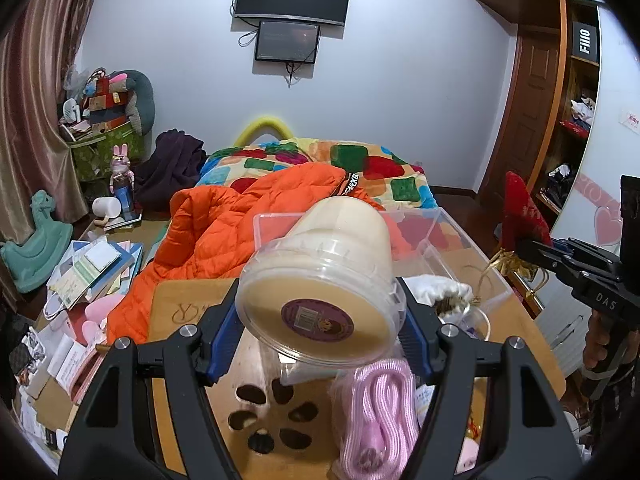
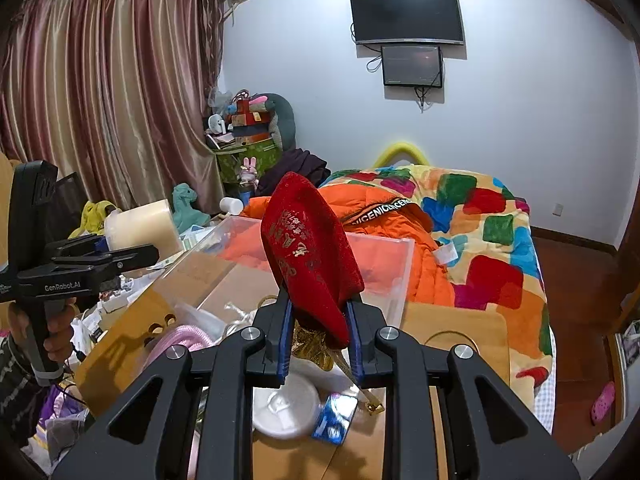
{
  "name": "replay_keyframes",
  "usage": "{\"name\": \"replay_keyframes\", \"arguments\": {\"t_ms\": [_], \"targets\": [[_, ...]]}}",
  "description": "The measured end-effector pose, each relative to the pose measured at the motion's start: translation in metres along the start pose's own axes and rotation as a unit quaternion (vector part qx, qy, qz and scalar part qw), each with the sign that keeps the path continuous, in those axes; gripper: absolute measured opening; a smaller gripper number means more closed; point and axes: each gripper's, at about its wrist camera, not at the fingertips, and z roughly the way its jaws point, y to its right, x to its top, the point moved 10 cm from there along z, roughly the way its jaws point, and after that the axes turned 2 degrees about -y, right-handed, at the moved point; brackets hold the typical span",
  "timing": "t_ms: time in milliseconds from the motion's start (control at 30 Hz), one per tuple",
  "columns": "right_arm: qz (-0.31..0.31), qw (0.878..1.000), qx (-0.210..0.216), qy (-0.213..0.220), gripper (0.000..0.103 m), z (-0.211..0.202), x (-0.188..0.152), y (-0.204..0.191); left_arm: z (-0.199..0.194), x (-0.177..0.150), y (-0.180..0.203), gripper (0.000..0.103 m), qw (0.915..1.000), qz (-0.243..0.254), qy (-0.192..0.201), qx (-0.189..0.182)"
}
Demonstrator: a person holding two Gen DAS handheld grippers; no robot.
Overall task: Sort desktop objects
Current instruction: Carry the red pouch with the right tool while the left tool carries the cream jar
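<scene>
Wooden worktop point(image 2: 456, 328) under both tools stays littered. Its clear plastic bin point(image 2: 394, 276) looks nearly bare. Left hand-held gripper point(image 1: 320, 312) clamps a cream lidded plastic tub point(image 1: 320, 276) aloft; right hand-held gripper point(image 2: 318, 320) pinches a red velvet pouch point(image 2: 308, 248). Sorting seems barely begun.

Two grippers counted – left gripper point(image 1: 320, 312), right gripper point(image 2: 320, 312), one cream tub point(image 1: 324, 280), one red pouch point(image 2: 310, 256), one clear bin point(image 2: 312, 264), two wall screens point(image 2: 406, 14) seen, one pink cord bundle point(image 1: 380, 412) – one wooden board point(image 1: 180, 304) noted
</scene>
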Motion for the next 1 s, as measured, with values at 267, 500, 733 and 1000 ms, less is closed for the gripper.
{"name": "replay_keyframes", "arguments": {"t_ms": [267, 500, 733, 1000], "targets": [[-0.005, 1.000, 0.008, -0.014, 0.020, 0.026, 0.009, 0.004, 0.024, 0.009, 0.004, 0.068, 0.9998, 0.008, -0.019, -0.006], [-0.010, 0.999, 0.010, -0.044, 0.020, 0.059, 0.004, 0.010, 0.055, 0.009, 0.009, 0.068, 0.9986, 0.015, -0.050, -0.010], [-0.017, 0.997, 0.010, -0.080, 0.021, 0.089, -0.009, 0.014, 0.085, -0.002, 0.016, 0.068, 0.9958, 0.025, -0.087, -0.011], [-0.040, 0.994, 0.011, -0.103, 0.023, 0.106, -0.017, 0.010, 0.105, -0.020, 0.028, 0.068, 0.9908, 0.051, -0.125, -0.011]]}}
